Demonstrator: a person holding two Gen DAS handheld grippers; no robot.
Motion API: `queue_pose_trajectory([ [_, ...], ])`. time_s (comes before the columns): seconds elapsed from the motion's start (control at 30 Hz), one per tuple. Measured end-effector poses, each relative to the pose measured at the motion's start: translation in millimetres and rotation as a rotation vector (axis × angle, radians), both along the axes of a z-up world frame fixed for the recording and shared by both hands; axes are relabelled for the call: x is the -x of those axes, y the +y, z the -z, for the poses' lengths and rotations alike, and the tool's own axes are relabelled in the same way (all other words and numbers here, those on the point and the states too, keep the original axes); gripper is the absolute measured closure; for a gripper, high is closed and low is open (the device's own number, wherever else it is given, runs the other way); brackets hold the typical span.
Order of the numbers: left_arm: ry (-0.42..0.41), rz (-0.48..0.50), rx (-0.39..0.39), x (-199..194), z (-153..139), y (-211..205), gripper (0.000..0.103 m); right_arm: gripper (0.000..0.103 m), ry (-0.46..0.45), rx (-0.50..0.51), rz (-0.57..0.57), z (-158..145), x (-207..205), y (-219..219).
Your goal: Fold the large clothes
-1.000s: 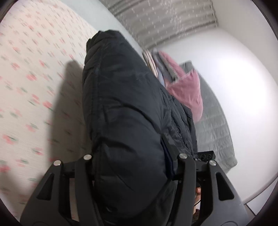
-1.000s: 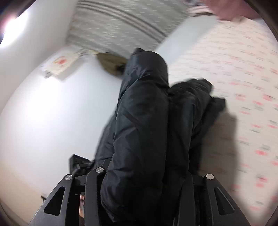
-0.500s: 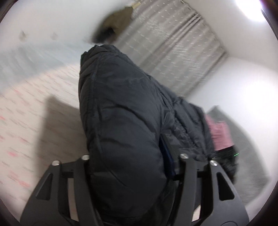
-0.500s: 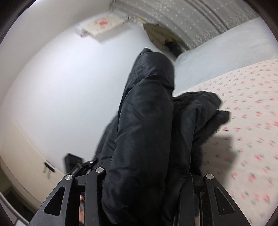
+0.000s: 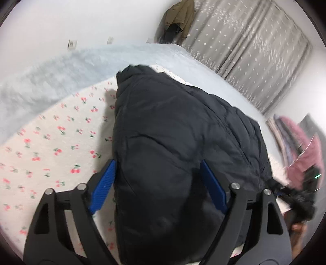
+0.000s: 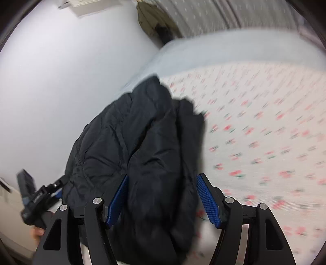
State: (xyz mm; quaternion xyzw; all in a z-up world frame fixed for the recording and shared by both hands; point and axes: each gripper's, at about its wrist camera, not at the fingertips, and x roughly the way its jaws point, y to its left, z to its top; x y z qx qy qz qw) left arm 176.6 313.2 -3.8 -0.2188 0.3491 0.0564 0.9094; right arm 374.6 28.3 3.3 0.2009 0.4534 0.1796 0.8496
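Left gripper (image 5: 156, 183): black frame, blue ribbed pads, jaws just been opening; the black quilted puffer jacket (image 5: 173, 142) lies between them, and the left pad stands clear of the cloth while the right pad sits at its edge, so I judge it released or nearly so. Right gripper (image 6: 163, 195): jaws likewise just been opening, the same jacket (image 6: 142, 142) bunched between them, right pad apart from the fabric, left pad against it.

Jacket sits on the cream bedsheet with red cherry print (image 5: 51, 146), straight ahead of both tools. In the left wrist view its long axis runs from bottom centre up to the upper middle of the frame, with the bulk spilling toward the right. Each tool holds one end, so neither is nearer.

Surroundings, left view: pale blue blanket (image 5: 61, 71) across the upper left, grey star-dotted curtain (image 5: 254, 51) upper right, olive coat hanging (image 5: 179, 16) at top, pink fleecy garment (image 5: 301, 155) at right edge. Sheet lower left lies free; nothing blocks a pull-back, I judge. Loose folds may catch a pad.
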Motion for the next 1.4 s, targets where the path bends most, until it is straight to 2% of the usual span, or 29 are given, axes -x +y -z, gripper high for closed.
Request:
queue_pose_trajectory([
  [0.07,-0.013,-0.002,-0.069,15.6,-9.1,-2.3,0.012,0.032,-0.057,0.056,0.013,-19.8,22.4,-3.0],
  [0.17,-0.007,-0.03,-0.141,40.9,-14.9,-5.3,0.003,0.024,-0.106,0.117,0.043,-36.7,62.6,-14.2],
  [0.3,0.042,-0.051,-0.216,68.5,-21.7,-35.3,0.001,0.018,-0.172,0.223,0.084,-56.5,109.6,-19.3],
  [0.4,0.073,-0.055,-0.259,90.7,-20.0,-57.6,0.001,0.016,-0.184,0.334,0.093,-65.7,136.0,-12.5],
  [0.53,0.157,-0.053,-0.284,111.3,-10.7,-86.1,0.001,0.015,-0.123,0.463,0.096,-63.1,170.3,-9.5],
  [0.7,0.177,-0.045,-0.298,130.5,4.0,-114.7,0.001,0.015,-0.094,0.436,0.097,-40.5,191.0,-12.4],
  [0.9,0.156,-0.025,-0.276,140.7,13.8,-139.1,0.001,0.015,-0.068,0.423,0.089,-34.0,195.6,-18.1],
  [1.07,0.161,-0.01,-0.271,141.1,17.1,-146.6,0.001,0.015,-0.021,0.408,0.077,-24.1,195.8,-20.4],
  [1.4,0.167,-0.005,-0.266,140.9,19.3,-147.9,0.001,0.015,-0.019,0.424,0.048,-17.2,195.7,-13.8],
])
